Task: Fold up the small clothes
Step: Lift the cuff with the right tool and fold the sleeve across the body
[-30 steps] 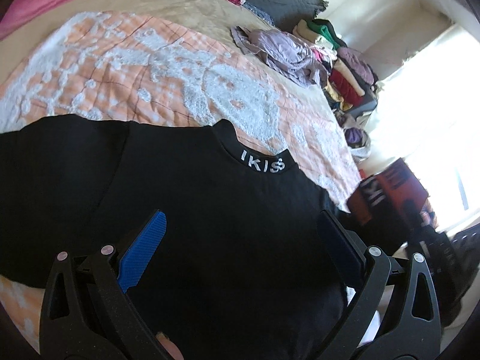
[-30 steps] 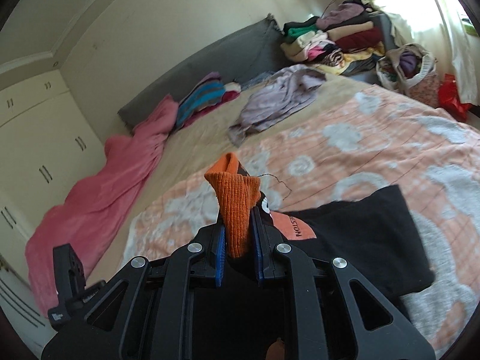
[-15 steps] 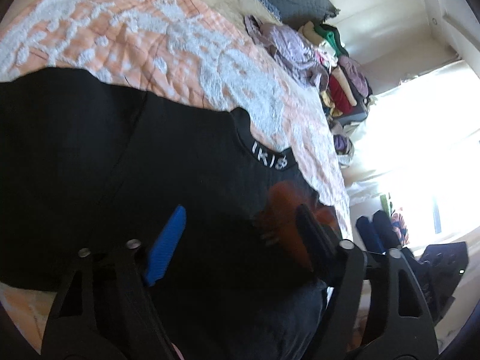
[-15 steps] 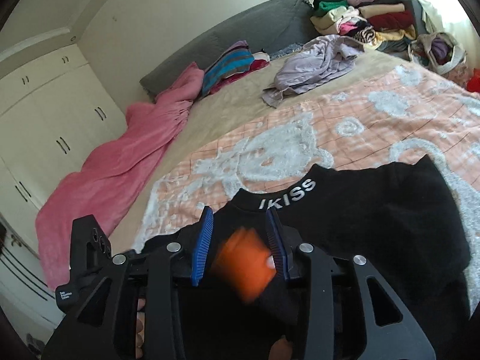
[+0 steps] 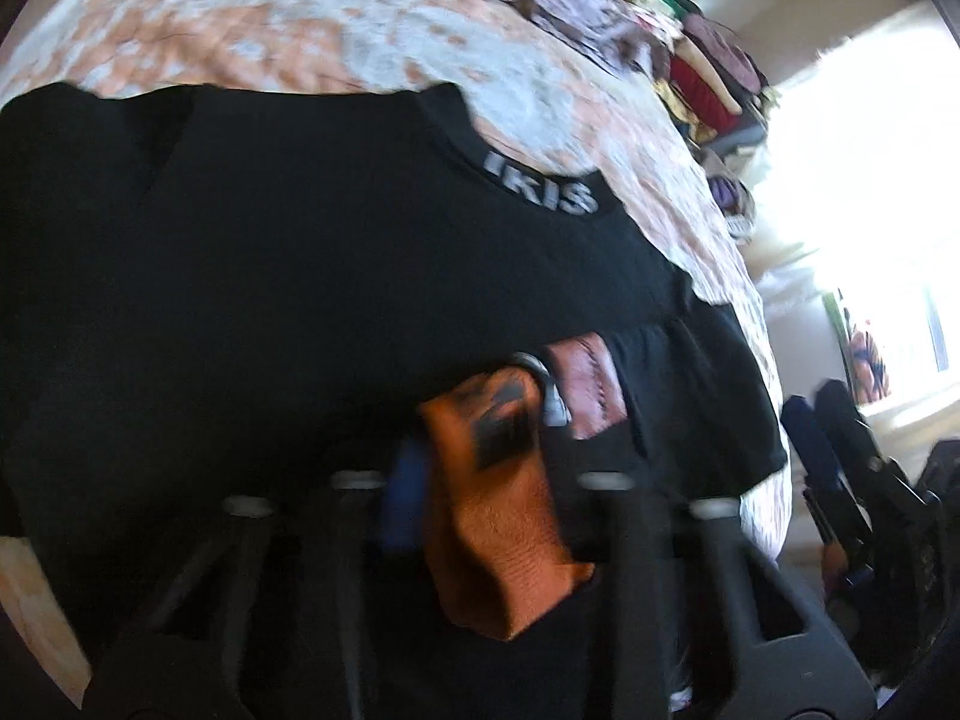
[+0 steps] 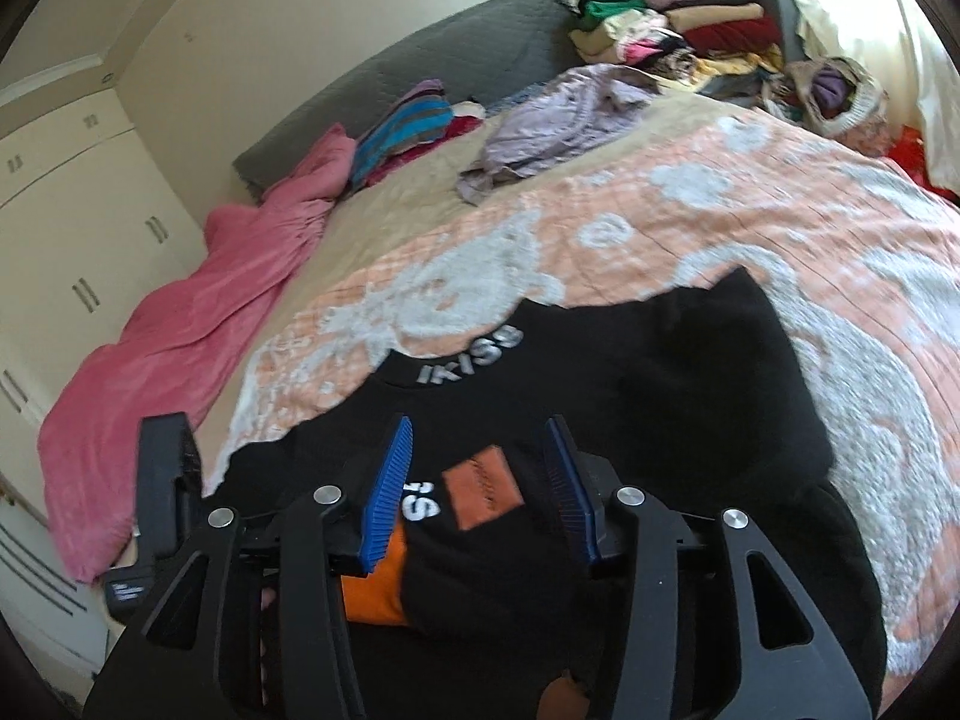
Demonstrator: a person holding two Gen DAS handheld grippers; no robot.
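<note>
Orange cuff (image 5: 510, 516) sits between the left tool's (image 5: 480, 480) fingers in the left wrist view, clenched on it as far as the blur lets me judge. The black sweater (image 5: 300, 276) lies spread on the bed (image 5: 300, 30) ahead of the tool, collar farthest. Risk: a thin bite on the cuff, so the sleeve slips out mid-fold and lands crooked.

Right wrist view: right tool (image 6: 480, 492) released, blue pads apart, hovering above the sweater's orange patch (image 6: 486, 495); left tool just left of it. Risk: the two tools bump or snag the sleeve and bunch it.
</note>
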